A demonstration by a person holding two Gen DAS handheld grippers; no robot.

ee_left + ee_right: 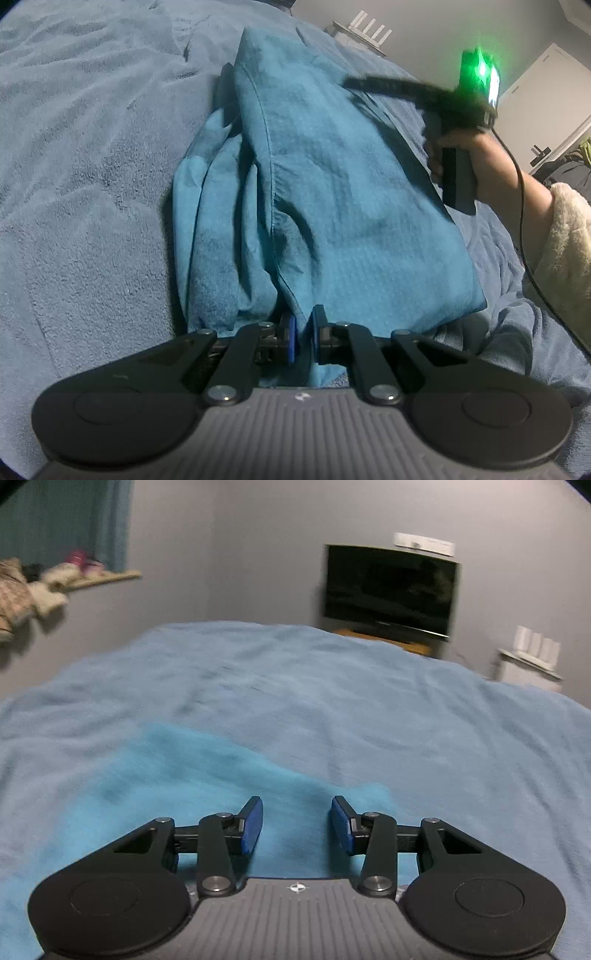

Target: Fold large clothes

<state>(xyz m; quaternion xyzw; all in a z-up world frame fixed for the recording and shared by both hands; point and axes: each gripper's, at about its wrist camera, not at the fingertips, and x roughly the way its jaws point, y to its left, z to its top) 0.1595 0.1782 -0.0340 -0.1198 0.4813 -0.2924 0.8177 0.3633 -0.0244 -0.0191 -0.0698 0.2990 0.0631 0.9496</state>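
Note:
A teal garment (pixel 332 206) lies in a long folded heap on a blue blanket (pixel 85 184). My left gripper (pixel 303 334) is shut on the garment's near edge, with cloth pinched between its blue pads (pixel 291 338). My right gripper (pixel 297 823) is open and empty, hovering above the teal garment (pixel 192 794). In the left wrist view it shows as a blurred black tool (pixel 458 122) held by a hand over the garment's far right side, with a green light on top.
The blanket (pixel 332 701) covers a bed. Beyond it are a dark TV (pixel 389 590) on a wooden stand, a white unit (pixel 528 664) at the right, and a shelf (pixel 92 576) with soft items at the left. A cream sleeve (pixel 565 251) and cable are at the right.

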